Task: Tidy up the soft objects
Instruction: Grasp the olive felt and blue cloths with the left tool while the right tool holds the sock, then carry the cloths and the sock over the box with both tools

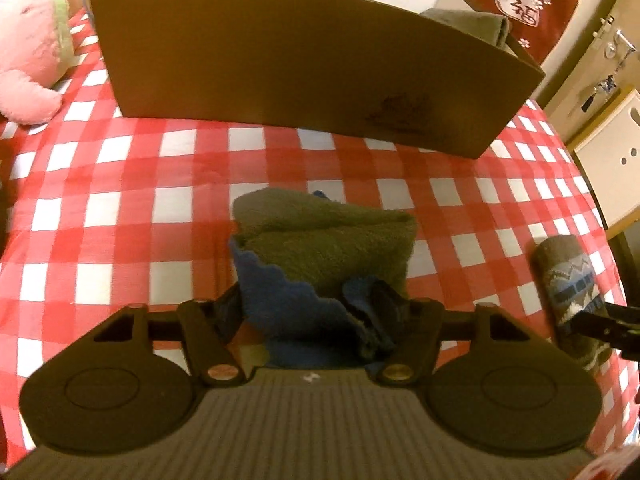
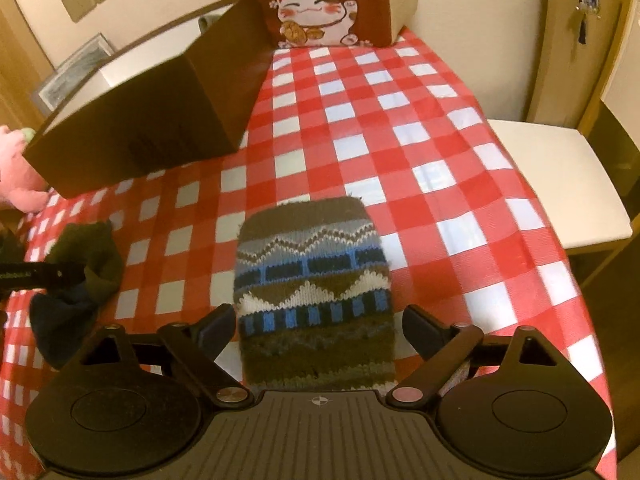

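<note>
Left gripper (image 1: 312, 300) points steeply down over a folded green towel (image 1: 328, 240) with a blue cloth (image 1: 280, 296) bunched at its near edge. Jaws spread, one finger either side of the blue cloth; cloth sits between them, right finger (image 1: 386, 300) partly wrapped in blue folds, can't tell if the pads press on it, so it reads as open. Right gripper (image 2: 318, 328) is over a patterned knit sock (image 2: 316, 280) lying flat on the red-white check tablecloth (image 2: 440, 160); jaws wide, gaps visible between both fingers and the sock edges, so open, nothing gripped. From the left wrist view the sock (image 1: 572, 288) lies well right of the towel, with the right gripper's tip over its near end. Cardboard box (image 1: 304, 60) stands on the far side of the table, a grey-green cloth (image 1: 468, 24) already inside at its right end. Pink plush (image 1: 28, 52) sits far left, beside the box. Red cat cushion (image 2: 316, 4) at the far table edge.
</note>
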